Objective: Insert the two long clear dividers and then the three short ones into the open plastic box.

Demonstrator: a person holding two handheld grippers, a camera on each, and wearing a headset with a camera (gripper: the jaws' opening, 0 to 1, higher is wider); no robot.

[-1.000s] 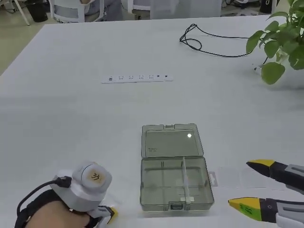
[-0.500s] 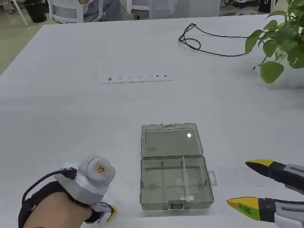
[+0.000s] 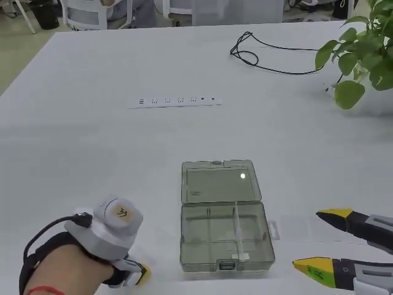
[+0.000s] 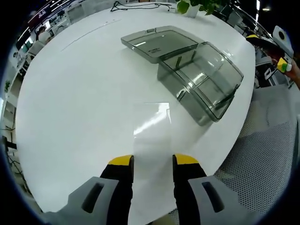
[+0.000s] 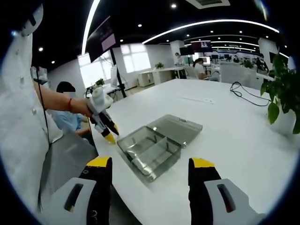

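Note:
The open grey plastic box (image 3: 224, 230) sits near the table's front edge with its lid (image 3: 218, 182) laid flat behind it. One clear divider (image 3: 237, 229) stands inside, running front to back. More clear dividers (image 3: 298, 228) lie flat on the table just right of the box. My right gripper (image 3: 319, 241) hovers open beside them, jaws wide apart, facing the box (image 5: 149, 150). My left gripper (image 4: 151, 161) is open and low over the table left of the box (image 4: 201, 79). A flat clear divider (image 4: 151, 119) lies just ahead of its yellow tips.
A white power strip (image 3: 175, 101) lies mid-table. A black cable (image 3: 264, 52) and a potted plant (image 3: 362, 52) are at the far right. The table's front edge runs close under both grippers. Chairs stand beyond the far edge.
My left hand and gripper have shifted slightly, drifting a little left near the front edge. The right gripper and the box stay as they were.

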